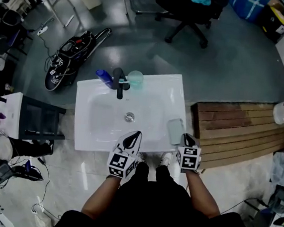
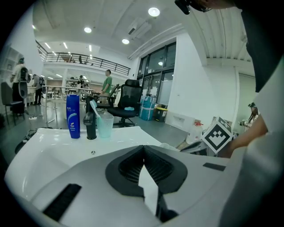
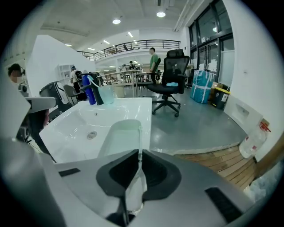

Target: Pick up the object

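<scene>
- Left gripper (image 1: 135, 135): fingers pressed together with nothing between them, poised over the front rim of the counter.
- Right gripper (image 1: 187, 138): fingers pressed together and empty, at the counter's front right corner.
- Pale green tray (image 1: 175, 130): the likely object of the task. It lies flat on the counter's right ledge, just ahead of the right fingers and slightly to their left, and off to the right of the left fingers. Contact with the right fingers cannot be told.
- White sink counter (image 1: 86, 130): its basin and drain (image 1: 129, 117) are ahead of the left fingers.
- Black tap (image 1: 119, 85), blue bottle (image 1: 104, 76) and teal cup (image 1: 135, 78): grouped on the far rim, well ahead of both pairs of fingers.
- Wooden decking (image 1: 235, 127): on the floor to the right of the right fingers.
- Black office chair (image 1: 189, 10): far beyond the counter.
</scene>
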{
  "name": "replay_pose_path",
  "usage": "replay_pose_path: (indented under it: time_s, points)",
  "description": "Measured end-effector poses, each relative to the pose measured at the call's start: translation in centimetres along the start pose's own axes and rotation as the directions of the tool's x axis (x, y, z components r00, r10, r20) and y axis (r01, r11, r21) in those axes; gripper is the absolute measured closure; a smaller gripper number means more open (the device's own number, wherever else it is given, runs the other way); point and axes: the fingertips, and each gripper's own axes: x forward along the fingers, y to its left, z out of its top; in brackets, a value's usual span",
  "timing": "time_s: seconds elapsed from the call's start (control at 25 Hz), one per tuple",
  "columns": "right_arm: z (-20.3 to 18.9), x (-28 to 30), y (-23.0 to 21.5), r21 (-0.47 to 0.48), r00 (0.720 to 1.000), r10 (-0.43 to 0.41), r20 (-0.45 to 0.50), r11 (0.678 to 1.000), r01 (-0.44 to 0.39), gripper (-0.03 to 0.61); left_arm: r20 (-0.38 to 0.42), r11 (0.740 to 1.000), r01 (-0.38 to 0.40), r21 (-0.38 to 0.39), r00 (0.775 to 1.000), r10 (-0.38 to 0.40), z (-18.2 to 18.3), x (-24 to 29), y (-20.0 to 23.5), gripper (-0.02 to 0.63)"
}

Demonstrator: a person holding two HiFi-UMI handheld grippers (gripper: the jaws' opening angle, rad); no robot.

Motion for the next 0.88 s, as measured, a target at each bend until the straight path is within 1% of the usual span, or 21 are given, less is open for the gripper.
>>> replay_pose_path:
  time_s: [0.2,0.48,0.88]
  points:
    - [0.0,0.1,-0.1,0.014,1.000,-0.007,0.010,1.000,0.006,0.545,0.000,1.000,0.000,-0.002,1.000,0.000,0.0,0.0,0.0,0.600]
    - [0.9,-0.1,-0.1,0.034,0.999,-0.008,0.031,0.999,0.007,0.545,-0.001,1.000,-0.001,-0.005,1.000,0.001,-0.2,-0.1,0.2,0.600]
    - [5.3,-2.3,0.3,0.049,0.991,0.006,0.134,0.999,-0.012,0.545,0.020,1.000,-0.002,0.006,1.000,0.002,0.9,0.0,0.3,0.600]
